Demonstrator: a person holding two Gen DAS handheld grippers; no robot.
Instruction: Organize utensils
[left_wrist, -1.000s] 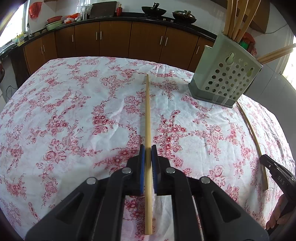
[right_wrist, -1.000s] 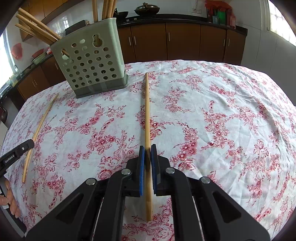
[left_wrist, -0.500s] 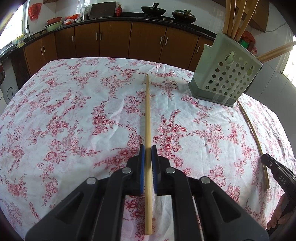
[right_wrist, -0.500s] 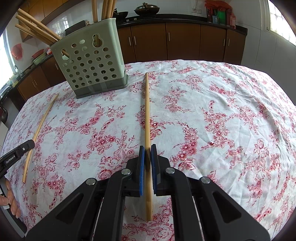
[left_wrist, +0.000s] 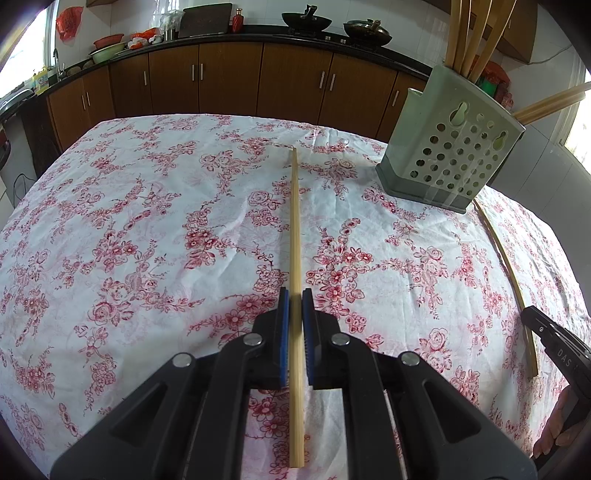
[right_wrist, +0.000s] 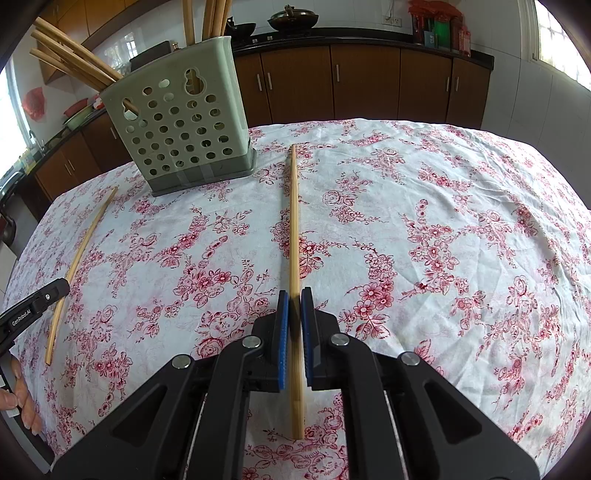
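My left gripper (left_wrist: 295, 299) is shut on a long bamboo chopstick (left_wrist: 294, 221), which runs straight ahead over the floral tablecloth (left_wrist: 147, 221). In the right wrist view my right gripper (right_wrist: 294, 299) is shut on a second bamboo chopstick (right_wrist: 293, 221), held the same way. A grey-green perforated utensil holder (left_wrist: 448, 147) (right_wrist: 177, 122) stands on the cloth between the two sticks, with several chopsticks in it. Each view also catches the other hand's chopstick (left_wrist: 509, 266) (right_wrist: 79, 258) at its edge.
The table (right_wrist: 461, 221) is covered with a white cloth with red flowers. Brown kitchen cabinets (left_wrist: 229, 85) and a dark counter with woks and bowls lie beyond it. A person's fingers (right_wrist: 22, 402) show at the lower left of the right wrist view.
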